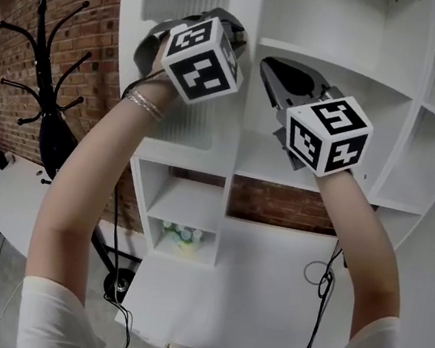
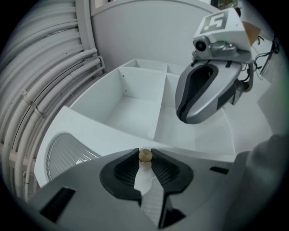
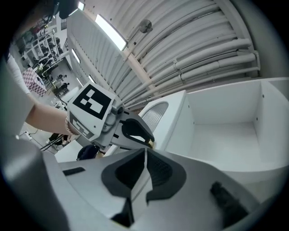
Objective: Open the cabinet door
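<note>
- The left gripper view alone shows the grasp: the left hand-held gripper [image 2: 145, 152] is clenched on a small brass knob [image 2: 145, 156], its dark ribbed pads pressing it from both sides
- The knob sits on the white edge of the cabinet door [image 2: 67, 151], a white frame around ribbed glass, in the upper left part of the white cabinet [image 1: 268, 267]
- In the head view the marker cube and the wrist cover that knob and the left jaws, and only the ribbed glass above and below the gripper shows
- The right gripper view shows the right hand-held gripper [image 3: 145, 151] with its jaws together and nothing between them; it is held in front of an open shelf compartment [image 3: 226, 131], just right of the door
- That view also catches the left gripper from the side, its jaw tip at the door's edge, and a bracelet [image 3: 67, 126] on the wrist
- Whether the door is ajar or flush with the frame cannot be told
- A small pale thing [image 1: 183, 237] in a lower compartment is too small to make out
- A brick wall [image 1: 31, 8] and a black coat stand [image 1: 45, 76] show left of the cabinet, only in the head view
</note>
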Available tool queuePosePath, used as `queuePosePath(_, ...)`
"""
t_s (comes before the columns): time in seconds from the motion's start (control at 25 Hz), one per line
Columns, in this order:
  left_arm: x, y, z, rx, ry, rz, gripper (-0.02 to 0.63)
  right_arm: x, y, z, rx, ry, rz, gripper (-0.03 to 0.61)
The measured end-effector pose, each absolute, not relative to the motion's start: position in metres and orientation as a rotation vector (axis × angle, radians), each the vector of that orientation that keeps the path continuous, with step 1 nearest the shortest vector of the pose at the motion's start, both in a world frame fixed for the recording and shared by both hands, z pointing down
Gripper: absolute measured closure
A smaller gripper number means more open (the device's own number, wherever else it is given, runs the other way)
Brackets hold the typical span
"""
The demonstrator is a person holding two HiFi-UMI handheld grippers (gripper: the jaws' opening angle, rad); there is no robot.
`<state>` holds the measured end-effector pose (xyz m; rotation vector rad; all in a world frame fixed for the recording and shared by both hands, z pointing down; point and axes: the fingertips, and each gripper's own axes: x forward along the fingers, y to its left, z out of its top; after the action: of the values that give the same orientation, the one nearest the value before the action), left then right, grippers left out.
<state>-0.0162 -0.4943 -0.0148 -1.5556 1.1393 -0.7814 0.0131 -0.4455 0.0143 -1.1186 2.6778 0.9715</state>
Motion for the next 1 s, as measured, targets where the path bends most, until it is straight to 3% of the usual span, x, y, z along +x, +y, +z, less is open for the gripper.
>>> queuePosePath(0.64, -0.04, -0.413, -0.021, -2.057, 1.007, -0.34, 0.528, -0.014, -0.374, 0.016, -0.777, 2.685, 0.968, 0.549)
queuePosePath(1.0, -0.051, -0.394, -0.023, -2.081, 1.004, -0.316, 0.532, -0.037, -0.336, 0.016, -0.587, 2.706, 0.973, 0.549)
